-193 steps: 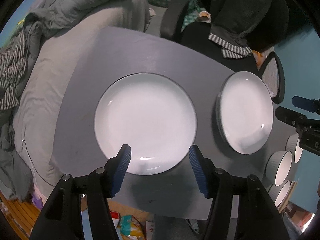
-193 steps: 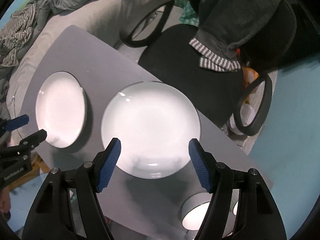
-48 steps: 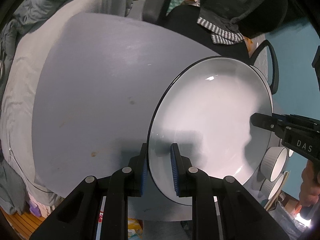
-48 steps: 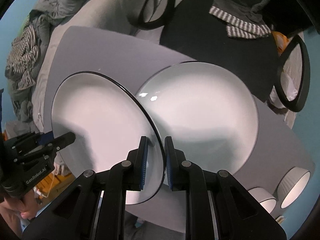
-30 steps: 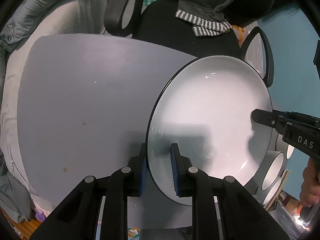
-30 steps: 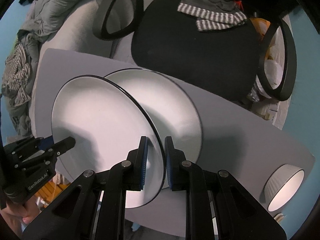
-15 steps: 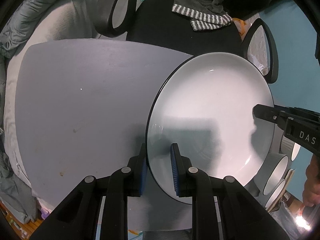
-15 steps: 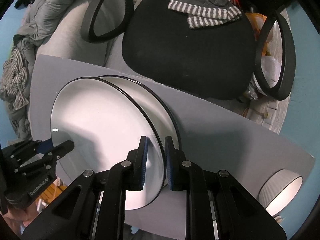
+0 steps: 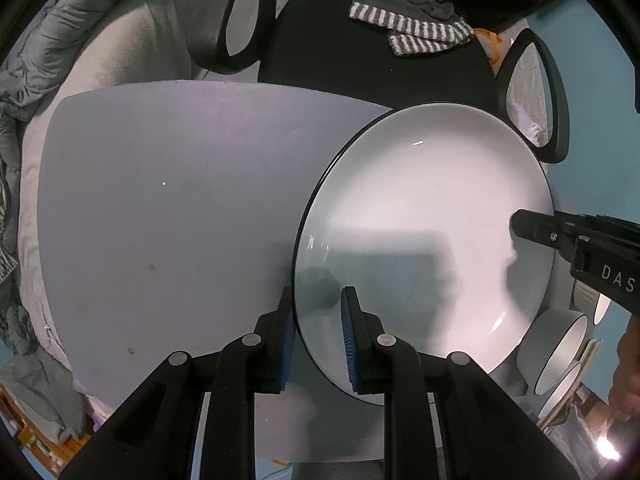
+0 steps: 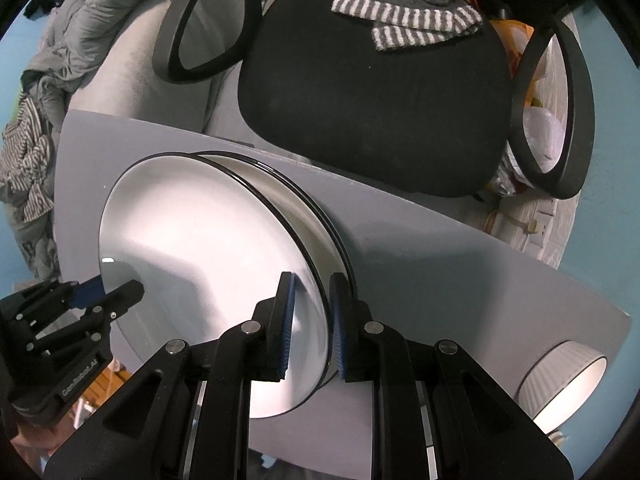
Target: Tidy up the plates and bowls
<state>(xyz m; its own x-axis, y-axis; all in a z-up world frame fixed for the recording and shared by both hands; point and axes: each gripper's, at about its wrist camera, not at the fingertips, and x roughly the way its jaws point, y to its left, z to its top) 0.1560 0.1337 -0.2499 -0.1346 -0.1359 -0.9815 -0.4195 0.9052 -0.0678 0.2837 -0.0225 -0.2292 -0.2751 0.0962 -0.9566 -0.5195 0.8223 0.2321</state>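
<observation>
**Both tools on one plate above the surface**

Left tool (image 9: pixel 317 300) had its blue pads narrow and closed on the left rim of a white, dark-edged plate (image 9: pixel 420 220). One pad lay under the rim and the other on the plate's upper face. The right tool (image 10: pixel 312 292) took the same plate at the opposite rim, which stood between its pads. Those jaws had just been easing apart. They were still narrow, and both pads sat close against the rim, so the grip looked kept, though a thin gap could not be ruled out.

The plate was held over the right part of the grey surface (image 9: pixel 180 220), tilted, with its hollow face towards the left wrist camera. From the right wrist, a lower plate (image 10: pixel 306 220) showed as a white crescent past the held one. It lay flat on the surface, near the far edge. The two plates were very close at the far side, but whether they touched could not be told.

A ribbed white bowl (image 10: pixel 568 380) stood at the right end of the surface, well apart from the plates. The left wrist view showed more such bowls past that end, partly hidden. The left half of the surface carried only a few small marks.

Beyond the far edge of the surface stood a black chair (image 10: pixel 380 100) with a striped cloth (image 10: pixel 408 20) draped over its seat. Grey bedding (image 9: pixel 100 20) was heaped off the surface's far left corner.
</observation>
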